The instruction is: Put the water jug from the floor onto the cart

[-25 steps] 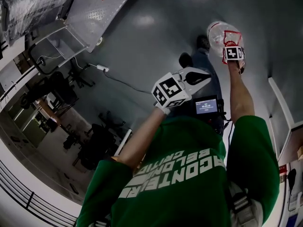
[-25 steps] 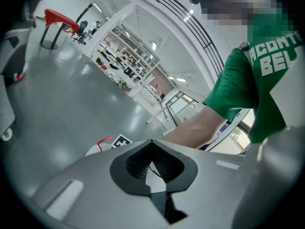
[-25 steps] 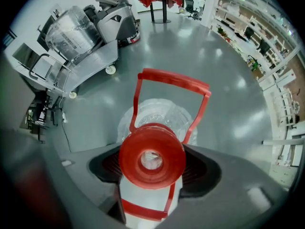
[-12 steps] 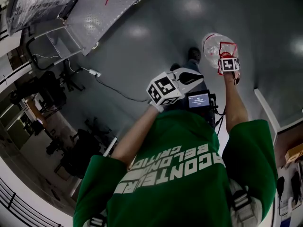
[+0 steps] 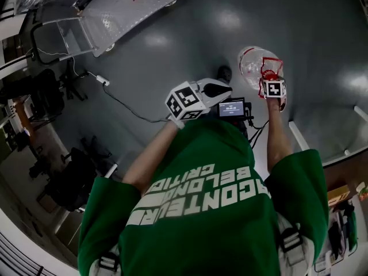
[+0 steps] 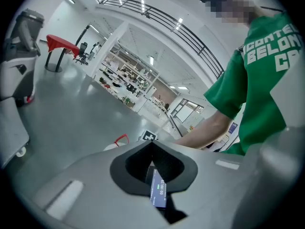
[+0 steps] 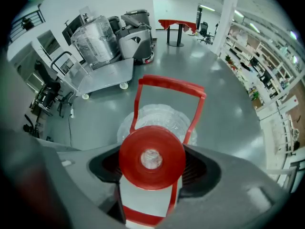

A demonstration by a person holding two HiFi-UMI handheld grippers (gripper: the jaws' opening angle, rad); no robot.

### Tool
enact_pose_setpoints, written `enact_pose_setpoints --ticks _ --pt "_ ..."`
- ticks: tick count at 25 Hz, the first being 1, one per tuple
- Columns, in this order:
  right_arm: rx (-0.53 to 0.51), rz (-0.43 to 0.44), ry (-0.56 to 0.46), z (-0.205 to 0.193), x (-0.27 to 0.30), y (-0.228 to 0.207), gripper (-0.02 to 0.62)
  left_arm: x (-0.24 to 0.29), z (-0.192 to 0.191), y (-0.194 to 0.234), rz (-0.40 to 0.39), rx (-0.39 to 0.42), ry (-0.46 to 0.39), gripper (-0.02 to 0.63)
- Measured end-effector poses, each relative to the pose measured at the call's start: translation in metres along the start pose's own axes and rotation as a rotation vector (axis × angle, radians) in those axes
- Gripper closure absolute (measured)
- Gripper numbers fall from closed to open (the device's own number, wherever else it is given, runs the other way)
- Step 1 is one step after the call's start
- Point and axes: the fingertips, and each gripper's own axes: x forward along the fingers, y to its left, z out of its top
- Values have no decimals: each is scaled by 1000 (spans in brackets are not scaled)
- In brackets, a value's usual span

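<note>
The right gripper has its jaws tight on the red cap of the clear water jug, above the gray floor. The left gripper has its jaws closed on nothing. The cart stands well apart.

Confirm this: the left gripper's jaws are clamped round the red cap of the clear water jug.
Wrong gripper. It is the right gripper whose jaws are clamped round the red cap of the clear water jug, as the right gripper view shows. The left gripper holds nothing, its jaws together.
</note>
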Motion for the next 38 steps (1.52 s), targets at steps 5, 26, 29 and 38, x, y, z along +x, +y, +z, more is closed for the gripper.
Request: enact_pose_setpoints --ticks 5,26,29,38 --pt "-29 36 -92 17 -16 6 291 -12 7 6 39 10 -28 597" --pt "-234 79 -151 108 -66 -24 291 -38 57 28 219 -24 -238 597" --pt "-242 68 -153 112 -75 -24 291 -52 56 26 236 -30 -275 597" --pt "-270 48 -158 127 -89 -19 291 -84 47 34 267 -40 -364 597"
